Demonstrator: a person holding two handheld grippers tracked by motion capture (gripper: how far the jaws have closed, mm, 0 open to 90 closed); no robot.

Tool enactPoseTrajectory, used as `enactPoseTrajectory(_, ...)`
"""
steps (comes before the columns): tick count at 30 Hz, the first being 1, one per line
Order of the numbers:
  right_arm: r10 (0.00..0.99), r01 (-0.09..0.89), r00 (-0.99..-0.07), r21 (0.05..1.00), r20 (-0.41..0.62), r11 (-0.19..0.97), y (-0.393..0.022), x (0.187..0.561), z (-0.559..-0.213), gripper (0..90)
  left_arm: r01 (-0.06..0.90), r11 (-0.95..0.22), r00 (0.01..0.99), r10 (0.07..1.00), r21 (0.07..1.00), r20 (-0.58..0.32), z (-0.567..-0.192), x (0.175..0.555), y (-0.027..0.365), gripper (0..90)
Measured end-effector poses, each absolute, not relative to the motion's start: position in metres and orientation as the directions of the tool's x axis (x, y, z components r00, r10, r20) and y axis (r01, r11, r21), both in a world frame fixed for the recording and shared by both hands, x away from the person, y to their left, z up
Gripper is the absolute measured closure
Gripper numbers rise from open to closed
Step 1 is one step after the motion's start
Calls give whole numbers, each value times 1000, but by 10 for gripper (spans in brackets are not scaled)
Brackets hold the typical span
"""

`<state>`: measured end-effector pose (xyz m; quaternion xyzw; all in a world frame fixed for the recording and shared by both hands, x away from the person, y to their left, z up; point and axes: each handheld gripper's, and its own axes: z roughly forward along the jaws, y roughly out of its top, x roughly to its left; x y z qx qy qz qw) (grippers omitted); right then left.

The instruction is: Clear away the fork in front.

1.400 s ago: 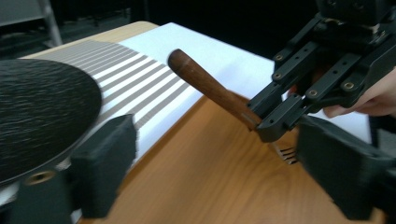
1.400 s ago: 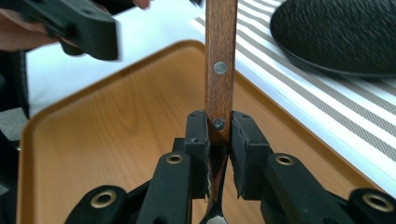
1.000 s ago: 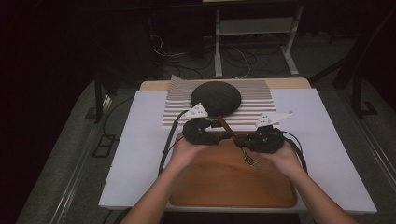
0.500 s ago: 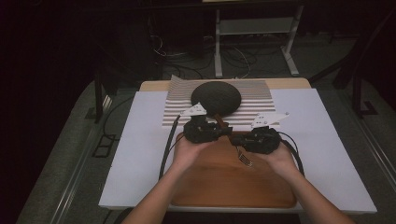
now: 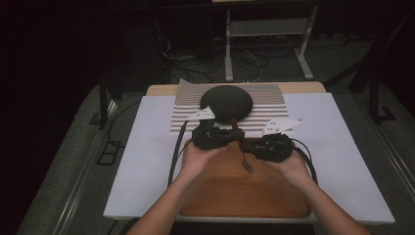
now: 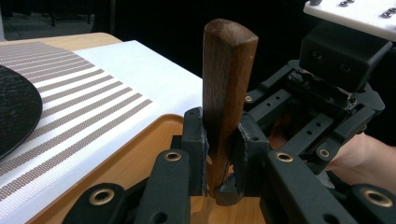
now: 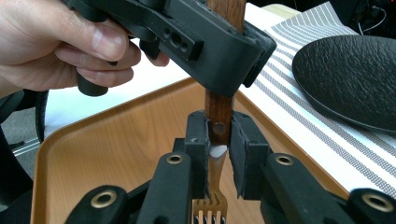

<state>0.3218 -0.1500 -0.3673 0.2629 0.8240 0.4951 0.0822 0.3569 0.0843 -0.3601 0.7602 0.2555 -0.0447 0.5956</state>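
Dim, soft high view; brighter, sharper gripper views.
Overhead light whitens the table at frame centre while surroundings fall black; nearest black links along the bottom edges blur slightly.

One camera hangs above the person's side and looks forward and down over the whole table, far enough back to take in the dark floor and cables beyond. Two more ride low on the grippers, very close, each looking out between its own black jaws. The left gripper view faces the right gripper; the right gripper view faces back at the left gripper. All three share the wooden tray, striped mat and black plate.
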Motion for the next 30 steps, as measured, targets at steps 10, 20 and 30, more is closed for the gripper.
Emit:
enactPoseTrajectory(10,514,354,-847,862,132,362,-155,324,-370,452,416,-177,875,346,892,-340,-356,357,93,813)
enactPoseTrajectory(20,617,403,-774,863,144,305,-196,328,-385,168,433,-217,878,323,875,-354,-347,364,129,809)
enactPoseTrajectory(30,672,427,-729,854,132,296,-241,313,-408,103,433,-261,882,321,863,-345,-339,357,163,808)
